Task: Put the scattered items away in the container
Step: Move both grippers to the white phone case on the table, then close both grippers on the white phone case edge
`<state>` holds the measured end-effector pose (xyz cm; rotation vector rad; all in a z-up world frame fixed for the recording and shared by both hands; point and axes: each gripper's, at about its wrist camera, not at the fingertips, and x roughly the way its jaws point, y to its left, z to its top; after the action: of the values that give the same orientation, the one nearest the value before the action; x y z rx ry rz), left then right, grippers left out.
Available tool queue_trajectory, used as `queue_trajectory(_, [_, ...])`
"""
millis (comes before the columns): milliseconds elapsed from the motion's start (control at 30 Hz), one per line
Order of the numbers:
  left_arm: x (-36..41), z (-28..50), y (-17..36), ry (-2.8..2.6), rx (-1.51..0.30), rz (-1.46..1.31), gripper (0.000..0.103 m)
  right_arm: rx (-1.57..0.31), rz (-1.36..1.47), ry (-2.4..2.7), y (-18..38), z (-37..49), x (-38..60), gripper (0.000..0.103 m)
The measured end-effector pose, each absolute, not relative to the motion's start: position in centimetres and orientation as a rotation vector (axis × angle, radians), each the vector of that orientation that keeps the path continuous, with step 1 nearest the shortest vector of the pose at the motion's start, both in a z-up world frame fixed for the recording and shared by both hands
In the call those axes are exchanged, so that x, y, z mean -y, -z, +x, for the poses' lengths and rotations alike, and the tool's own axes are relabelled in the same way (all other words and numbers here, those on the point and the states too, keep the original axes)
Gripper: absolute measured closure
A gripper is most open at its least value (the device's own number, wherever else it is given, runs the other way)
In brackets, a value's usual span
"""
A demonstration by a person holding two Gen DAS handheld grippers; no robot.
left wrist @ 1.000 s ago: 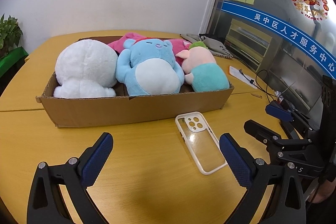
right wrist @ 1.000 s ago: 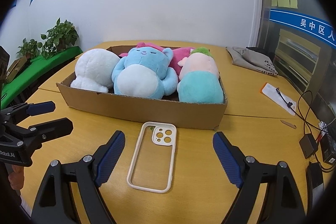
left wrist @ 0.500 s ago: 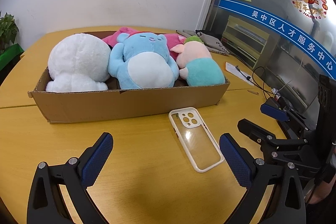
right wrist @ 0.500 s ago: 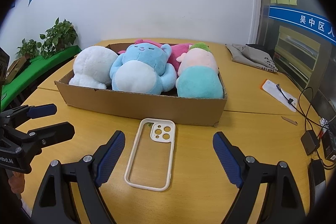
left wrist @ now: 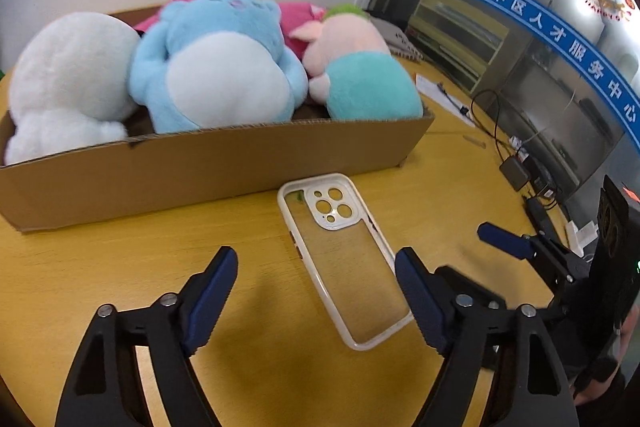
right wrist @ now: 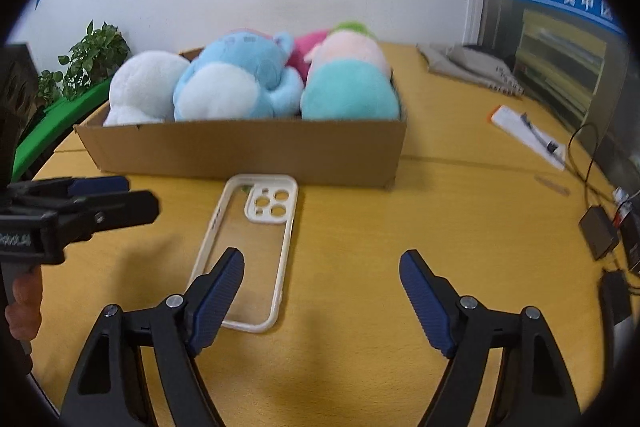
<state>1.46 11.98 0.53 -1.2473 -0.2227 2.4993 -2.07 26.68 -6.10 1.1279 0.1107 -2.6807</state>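
Observation:
A cardboard box point(left wrist: 208, 163) point(right wrist: 248, 151) on the yellow table holds a white plush point(left wrist: 68, 75), a blue plush point(left wrist: 216, 59), a pink plush point(left wrist: 296, 15) and a teal-and-pink plush point(left wrist: 360, 75). A clear phone case with a cream rim point(left wrist: 344, 255) point(right wrist: 252, 247) lies flat just in front of the box. My left gripper point(left wrist: 316, 291) is open and empty, low over the table with the case between its fingers. My right gripper point(right wrist: 320, 291) is open and empty, the case by its left finger point(right wrist: 218, 299). Each gripper shows in the other's view: the right point(left wrist: 516, 247), the left point(right wrist: 80, 203).
Grey cloth point(right wrist: 468, 67), a paper with a pen point(right wrist: 528, 135) and black adapters with cables point(right wrist: 600, 231) lie on the table's right side. Potted plants on a green surface point(right wrist: 80, 67) stand at the left. A white wall is behind the box.
Both grippers have moved forward and lower toward the phone case and box. The case and the plush toys have not moved.

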Motion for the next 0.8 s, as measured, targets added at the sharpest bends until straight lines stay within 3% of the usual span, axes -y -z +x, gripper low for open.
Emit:
queue_trajectory(67, [-13.0, 0.6, 0.5, -2.468, 0.204, -1.284, 0.031, -0.124, 1.155, 2.651, 7.2, -2.4, -26.2, 0.029])
queue_trajectory(100, [-13.4, 0.2, 1.0, -2.453, 0.194, -1.303, 0.039, -0.138, 1.164, 2.643, 7.7, -2.4, -26.1, 0.03])
queue_trajectory(233, [-14.4, -1.0, 2.9, -2.42, 0.175, -1.384, 0.071, -0.153, 1.247, 2.615, 9.7, -3.2, -25.9, 0.059])
queue_trajectory(333, [-14.3, -1.2, 2.8, -2.444, 0.153, -1.387, 0.084, -0.159, 1.233, 2.601, 9.9, -3.1, -25.6, 0.07])
queue_trajectory(433, [-13.6, -1.2, 2.9, -2.44, 0.184, -1.396, 0.09, -0.171, 1.218, 2.549, 9.8, -2.8, -24.8, 0.097])
queue_trajectory(633, [-12.4, -0.5, 2.4, -2.442, 0.221, -1.389, 0.091, -0.196, 1.196, 2.55, 9.8, -1.7, -24.0, 0.097])
queue_trajectory(800, [-11.0, 1.2, -1.6, -2.503, 0.234, -1.254, 0.091, -0.198, 1.087, 2.585, 6.7, -0.3, -23.3, 0.097])
